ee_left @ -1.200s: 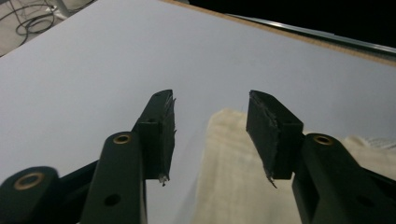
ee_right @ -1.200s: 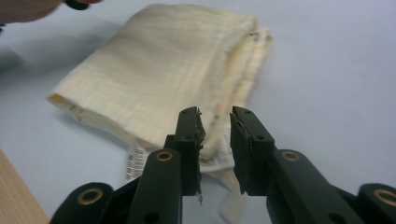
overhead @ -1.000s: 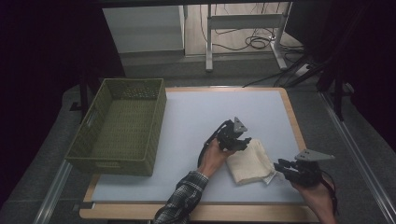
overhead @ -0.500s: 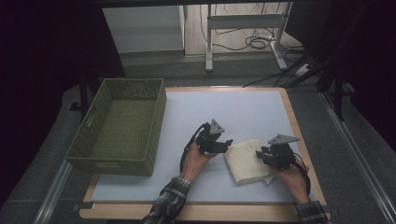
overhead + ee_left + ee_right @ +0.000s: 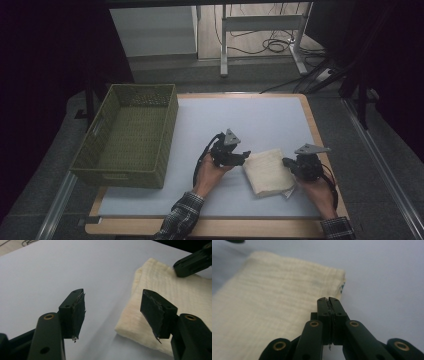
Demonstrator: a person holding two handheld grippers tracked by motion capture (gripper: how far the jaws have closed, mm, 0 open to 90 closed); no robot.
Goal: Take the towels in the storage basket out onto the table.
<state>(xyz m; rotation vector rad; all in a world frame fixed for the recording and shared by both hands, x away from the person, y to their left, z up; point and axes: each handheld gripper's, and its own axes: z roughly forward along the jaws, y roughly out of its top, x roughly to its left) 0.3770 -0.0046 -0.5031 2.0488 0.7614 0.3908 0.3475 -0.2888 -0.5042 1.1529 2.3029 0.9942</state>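
A folded cream towel (image 5: 267, 171) lies on the pale worktop (image 5: 260, 122) near its front edge, between the two tongs. The left tongs (image 5: 113, 312) stand spread at the towel's left edge, likely lining up a grip. The right tongs (image 5: 328, 305) are pressed together with nothing between them, tips at the towel's right edge, perhaps to steady it. A green basket (image 5: 131, 135) waits at the left. The room around is dark, with cables on the floor behind.
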